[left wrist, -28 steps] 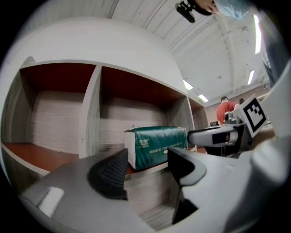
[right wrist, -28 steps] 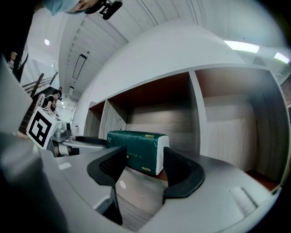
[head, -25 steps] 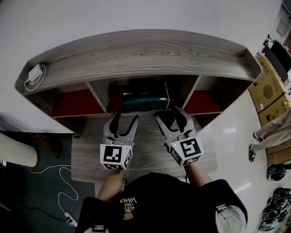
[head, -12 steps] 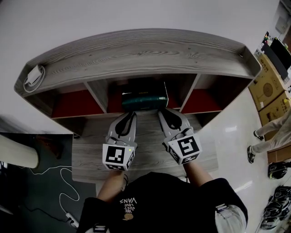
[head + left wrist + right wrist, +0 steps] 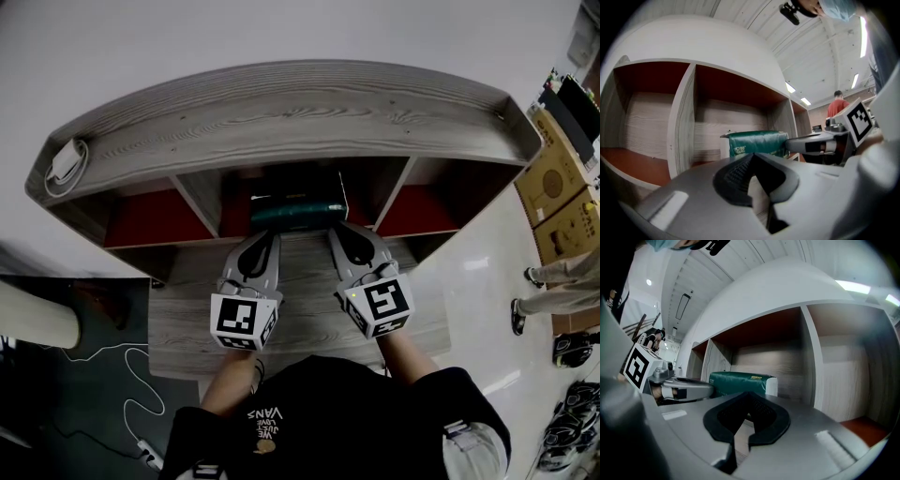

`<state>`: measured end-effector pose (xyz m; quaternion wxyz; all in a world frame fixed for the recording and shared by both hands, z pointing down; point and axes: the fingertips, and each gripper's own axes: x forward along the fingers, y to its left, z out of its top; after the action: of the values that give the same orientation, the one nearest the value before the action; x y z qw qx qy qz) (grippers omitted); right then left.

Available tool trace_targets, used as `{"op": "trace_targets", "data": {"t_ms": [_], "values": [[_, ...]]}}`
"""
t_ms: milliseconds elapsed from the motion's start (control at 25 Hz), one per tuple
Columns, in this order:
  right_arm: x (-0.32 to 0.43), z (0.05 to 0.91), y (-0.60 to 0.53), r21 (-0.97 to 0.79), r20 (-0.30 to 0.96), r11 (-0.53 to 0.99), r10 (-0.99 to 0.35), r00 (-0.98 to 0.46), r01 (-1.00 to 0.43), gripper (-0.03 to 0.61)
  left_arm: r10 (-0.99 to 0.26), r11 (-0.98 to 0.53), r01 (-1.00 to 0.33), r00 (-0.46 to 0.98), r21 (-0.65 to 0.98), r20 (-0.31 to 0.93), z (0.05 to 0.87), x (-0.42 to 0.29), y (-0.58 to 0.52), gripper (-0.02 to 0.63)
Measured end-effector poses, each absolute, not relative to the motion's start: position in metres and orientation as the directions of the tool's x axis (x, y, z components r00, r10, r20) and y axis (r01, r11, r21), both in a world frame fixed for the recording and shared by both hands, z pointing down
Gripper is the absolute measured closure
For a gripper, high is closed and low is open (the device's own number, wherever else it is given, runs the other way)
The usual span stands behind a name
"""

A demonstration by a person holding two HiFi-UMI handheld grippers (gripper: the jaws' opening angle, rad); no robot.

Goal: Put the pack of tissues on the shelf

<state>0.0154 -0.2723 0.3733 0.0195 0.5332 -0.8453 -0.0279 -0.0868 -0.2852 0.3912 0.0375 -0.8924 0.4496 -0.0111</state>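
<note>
The green pack of tissues [image 5: 298, 212] is sitting in the middle compartment [image 5: 281, 183] of the shelf [image 5: 281, 108], lying lengthways across the opening, close to the front edge. Nothing is touching it. In the right gripper view you can see one white end of the pack facing 3 o'clock.

Both grippers are parked on the near side of it, pointing level at the shelf. The left gripper [image 5: 266, 238] is at roughly 7 o'clock from the pack and the right gripper [image 5: 339, 234] at roughly 5 o'clock. Their tips are just short of the pack and not on it. Both sets of jaws have just been closing and are now pressed together with nothing between them, and each gripper's own view shows its dark pads meeting with only the board behind them.

The grippers hover over a grey wood-grain board [image 5: 300, 314] in front of the shelf. The compartments either side of the middle one have red floors, one at 9 o'clock [image 5: 150, 220] and one at 3 o'clock [image 5: 412, 214].

On the shelf's top, out at 10 o'clock, there's a white adapter [image 5: 66, 159]. On the floor are cardboard boxes [image 5: 558, 192] at 3 o'clock and a white cable [image 5: 127, 380] at 8 o'clock. The left gripper view also catches a person in a red top [image 5: 838, 106] way in the background.
</note>
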Motion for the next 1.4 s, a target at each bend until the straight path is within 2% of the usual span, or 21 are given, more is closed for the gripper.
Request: {"op": "trace_targets", "data": {"t_ms": [1080, 1400], "values": [[0.017, 0.371, -0.311, 0.156, 0.071, 0.412, -0.911, -0.406, -0.898, 0.572, -0.800, -0.600, -0.797, 0.597, -0.063, 0.064, 0.392, -0.082, -0.320, 0.561], [0.014, 0.374, -0.312, 0.170, 0.091, 0.414, -0.910, -0.404, -0.894, 0.572, -0.812, -0.580, -0.814, 0.578, -0.009, 0.074, 0.392, -0.085, -0.322, 0.561]]}}
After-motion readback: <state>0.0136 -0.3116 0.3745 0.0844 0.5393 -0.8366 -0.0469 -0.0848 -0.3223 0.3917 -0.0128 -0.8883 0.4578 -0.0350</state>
